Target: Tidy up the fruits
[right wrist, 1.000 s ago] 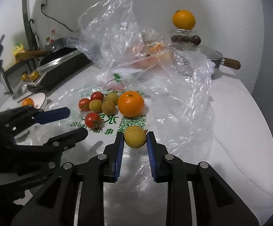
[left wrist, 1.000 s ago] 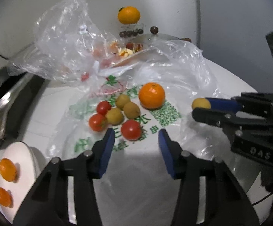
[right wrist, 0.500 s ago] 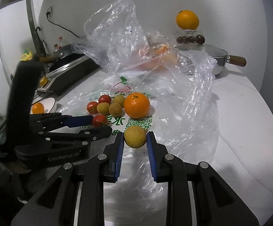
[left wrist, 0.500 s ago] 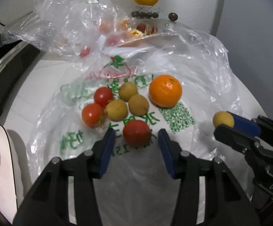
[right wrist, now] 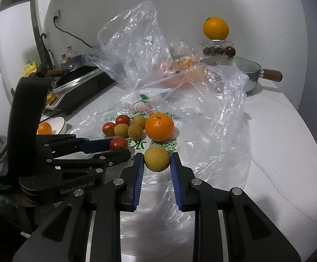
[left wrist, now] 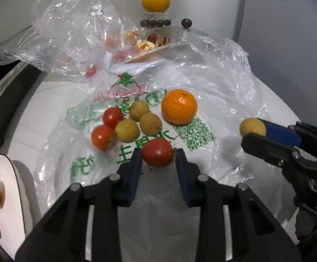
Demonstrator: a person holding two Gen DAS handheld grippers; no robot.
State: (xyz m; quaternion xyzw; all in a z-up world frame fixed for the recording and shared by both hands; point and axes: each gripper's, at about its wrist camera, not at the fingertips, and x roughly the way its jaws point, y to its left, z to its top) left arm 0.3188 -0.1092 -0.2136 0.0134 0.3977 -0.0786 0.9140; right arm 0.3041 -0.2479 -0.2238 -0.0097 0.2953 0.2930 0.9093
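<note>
Spreading across the white counter (right wrist: 285, 131), the flattened plastic bag (left wrist: 213, 83) serves as a mat that keeps the loose fruit from rolling off, which I judge is why everything sits clustered on its printed middle. At my left edge a white plate (left wrist: 7, 187) already carries two small oranges, so I take it as one sorting destination. Next in size comes the big orange (left wrist: 178, 106), resting on the bag just beside three brownish longans (left wrist: 145, 120) and two cherry tomatoes (left wrist: 107, 128).

My right gripper (right wrist: 157, 160) holds a longan (right wrist: 157, 158) lifted off the bag, well clear of the cluster; its jaws are closed to the fruit's width, both blue pads pressing its sides. My left gripper (left wrist: 157, 156) sits low over the bag, its jaws bracketing the nearest tomato (left wrist: 157, 152). They are narrowed almost to its width; the left pad looks to be touching, the right a hair off, so I cannot tell whether the grip is firm yet. That tomato lies on the bag, nearest me.
</note>
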